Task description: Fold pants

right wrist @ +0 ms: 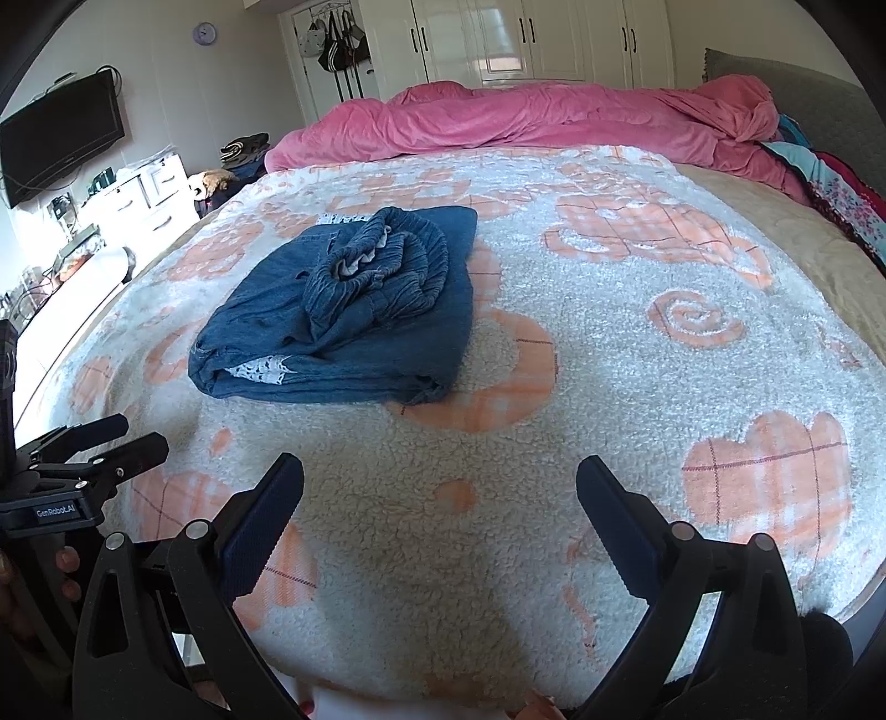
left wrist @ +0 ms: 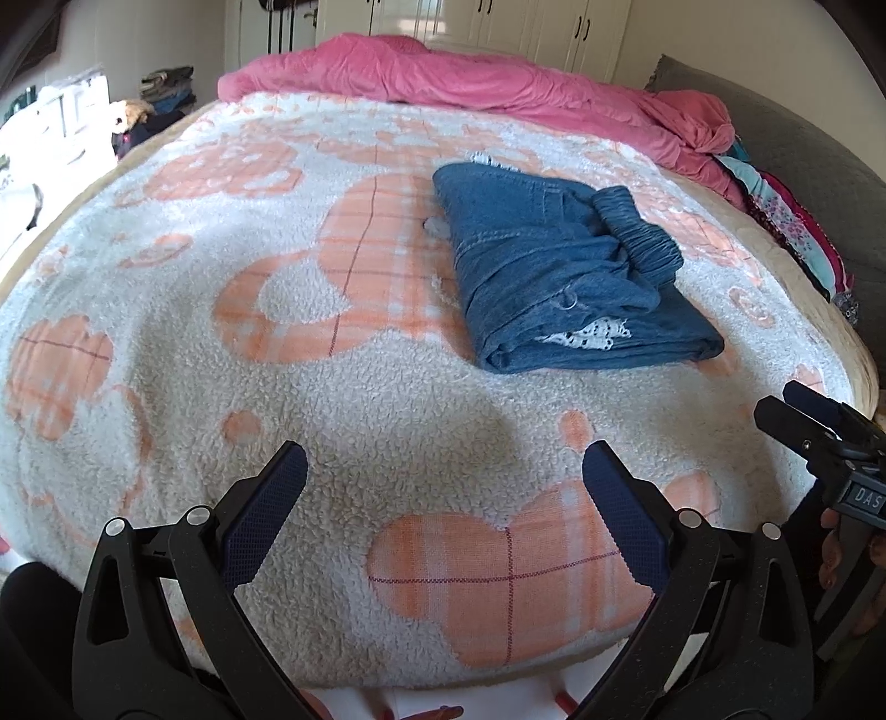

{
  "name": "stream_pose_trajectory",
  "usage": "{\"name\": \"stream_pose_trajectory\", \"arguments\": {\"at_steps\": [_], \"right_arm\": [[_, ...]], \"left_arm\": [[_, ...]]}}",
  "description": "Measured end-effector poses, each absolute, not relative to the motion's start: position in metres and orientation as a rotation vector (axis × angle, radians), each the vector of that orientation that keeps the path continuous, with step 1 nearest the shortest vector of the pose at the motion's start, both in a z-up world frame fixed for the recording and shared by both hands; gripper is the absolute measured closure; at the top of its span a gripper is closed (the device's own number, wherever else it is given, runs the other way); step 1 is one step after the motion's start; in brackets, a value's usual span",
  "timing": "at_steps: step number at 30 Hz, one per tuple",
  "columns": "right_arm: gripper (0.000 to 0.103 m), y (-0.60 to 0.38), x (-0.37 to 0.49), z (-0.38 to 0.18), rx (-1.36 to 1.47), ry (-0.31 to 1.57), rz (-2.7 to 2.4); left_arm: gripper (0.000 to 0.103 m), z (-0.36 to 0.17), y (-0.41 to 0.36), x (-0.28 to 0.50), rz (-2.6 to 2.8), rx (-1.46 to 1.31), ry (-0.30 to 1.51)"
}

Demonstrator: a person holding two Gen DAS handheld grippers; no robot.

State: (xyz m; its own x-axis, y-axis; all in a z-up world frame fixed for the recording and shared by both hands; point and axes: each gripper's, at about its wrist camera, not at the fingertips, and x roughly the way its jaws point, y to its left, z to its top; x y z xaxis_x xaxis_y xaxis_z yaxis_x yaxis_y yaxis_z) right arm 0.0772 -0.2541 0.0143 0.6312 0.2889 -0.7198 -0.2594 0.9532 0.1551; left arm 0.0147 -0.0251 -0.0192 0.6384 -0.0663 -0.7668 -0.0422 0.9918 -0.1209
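The left gripper (left wrist: 443, 520) is held low over the near edge of the bed, its two blue-padded fingers (left wrist: 266, 520) spread wide apart with nothing between them. The right gripper (right wrist: 440, 520) sits alongside it in the same pose, jaws released and empty. Each shows at the edge of the other's view, with the fingertips of the person's hand (right wrist: 66, 570) wrapped around the handle.

Both hover above a fleecy white blanket (left wrist: 387, 443) patterned with orange plaid shapes, which covers the bed. A rumpled pink quilt (right wrist: 526, 122) lies along the far side, with white wardrobes (right wrist: 526, 39) behind it. A dark television (right wrist: 61, 138) hangs on the wall to the left.

The pants (right wrist: 343, 315), blue denim, lie folded into a compact bundle on the blanket, well apart from both grippers. The bundle's long axis runs away from the cameras toward the quilt. The gathered waistband (left wrist: 637, 232) rests on top, and a bit of white lace (left wrist: 587, 335) peeks from the near folded end.
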Motion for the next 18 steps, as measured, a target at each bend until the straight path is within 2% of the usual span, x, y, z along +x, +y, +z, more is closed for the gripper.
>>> {"name": "stream_pose_trajectory", "arguments": {"at_steps": [7,14,18], "right_arm": [[0.004,-0.296,0.102,0.024,0.049,0.82,0.187],[0.004,-0.417,0.188,0.04,0.057,0.857,-0.091],[0.004,-0.473,0.25,0.02,0.084,0.927,-0.162]], "left_arm": [[0.009,0.001,0.025,0.025,0.031,-0.178,0.818],[0.009,0.002,0.147,0.112,0.357,-0.178,0.895],[0.009,-0.009,0.201,0.158,0.49,-0.177,0.897]]}}
